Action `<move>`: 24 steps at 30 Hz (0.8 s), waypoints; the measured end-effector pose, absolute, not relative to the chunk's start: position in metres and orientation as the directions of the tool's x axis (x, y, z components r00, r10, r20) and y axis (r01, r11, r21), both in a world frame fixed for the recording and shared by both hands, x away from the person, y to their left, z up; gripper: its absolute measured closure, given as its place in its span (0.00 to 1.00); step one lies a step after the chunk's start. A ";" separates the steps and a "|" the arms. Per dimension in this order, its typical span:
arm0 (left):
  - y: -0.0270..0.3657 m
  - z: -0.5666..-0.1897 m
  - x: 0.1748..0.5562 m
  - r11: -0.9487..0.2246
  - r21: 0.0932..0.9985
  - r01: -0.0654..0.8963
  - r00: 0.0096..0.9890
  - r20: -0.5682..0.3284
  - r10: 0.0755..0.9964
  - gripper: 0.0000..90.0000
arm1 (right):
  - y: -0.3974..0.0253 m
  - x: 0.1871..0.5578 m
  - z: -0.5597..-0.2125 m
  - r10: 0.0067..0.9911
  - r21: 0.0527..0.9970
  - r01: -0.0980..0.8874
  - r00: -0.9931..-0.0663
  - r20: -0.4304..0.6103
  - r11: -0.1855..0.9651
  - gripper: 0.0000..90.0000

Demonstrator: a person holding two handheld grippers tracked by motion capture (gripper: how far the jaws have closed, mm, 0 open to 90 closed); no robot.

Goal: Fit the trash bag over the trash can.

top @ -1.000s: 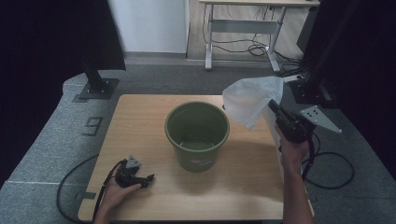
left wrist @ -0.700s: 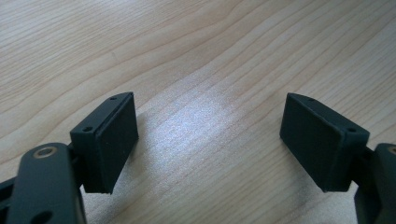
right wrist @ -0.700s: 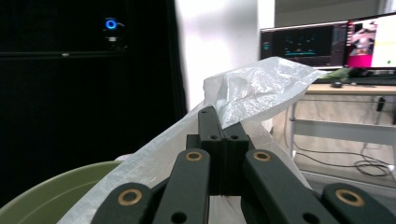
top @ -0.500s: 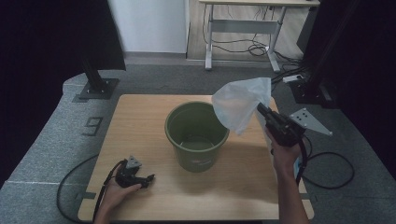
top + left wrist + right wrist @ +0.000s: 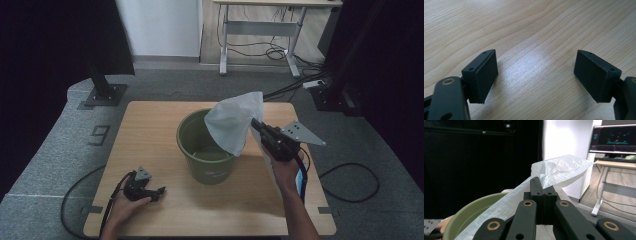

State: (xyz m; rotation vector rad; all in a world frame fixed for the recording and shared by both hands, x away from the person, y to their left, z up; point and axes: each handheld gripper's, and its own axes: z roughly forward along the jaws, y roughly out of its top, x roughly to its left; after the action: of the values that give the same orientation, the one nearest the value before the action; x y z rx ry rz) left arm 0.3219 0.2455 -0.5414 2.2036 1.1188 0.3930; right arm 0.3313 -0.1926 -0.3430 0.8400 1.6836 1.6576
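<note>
Jaws pressed tight on a white plastic bag (image 5: 231, 123), the right gripper (image 5: 258, 127) is held raised beside the green bucket (image 5: 206, 157), bag draped over its rim. The left gripper (image 5: 159, 190), jaws spread, rests low on the wooden table (image 5: 150, 125).

A light wooden table (image 5: 150, 130) with a pale grain stands on grey carpet. A green bucket (image 5: 206, 150) sits upright near the middle of the tabletop, a label on its front wall. At the near left corner, the left gripper (image 5: 159, 191) rests on the wood, a hand around it, jaws spread wide apart with bare wood between them; its black cable trails off the left edge to the floor. In the left gripper view, the wood grain runs diagonally under the two black pads (image 5: 486, 75).
</note>
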 end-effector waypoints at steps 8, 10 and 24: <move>0.246 -0.541 0.322 -0.444 0.652 0.614 0.598 -0.017 0.801 0.21 | -0.177 0.336 -0.365 0.775 0.996 0.071 -0.632 0.004 0.052 0.99; 0.246 -0.541 0.322 -0.444 0.652 0.614 0.598 -0.017 0.801 0.21 | -0.175 0.337 -0.370 0.767 0.994 0.090 -0.641 0.014 0.057 0.99; 0.246 -0.542 0.322 -0.444 0.654 0.613 0.598 -0.016 0.801 0.22 | -0.160 0.337 -0.393 0.678 0.981 0.167 -0.733 0.058 0.096 0.99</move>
State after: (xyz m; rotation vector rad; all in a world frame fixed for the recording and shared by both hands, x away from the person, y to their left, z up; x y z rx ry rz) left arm 0.3215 0.2459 -0.5416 2.2040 1.1134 0.3944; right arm 0.3371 -0.1599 -0.3931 0.8269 1.9702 1.6738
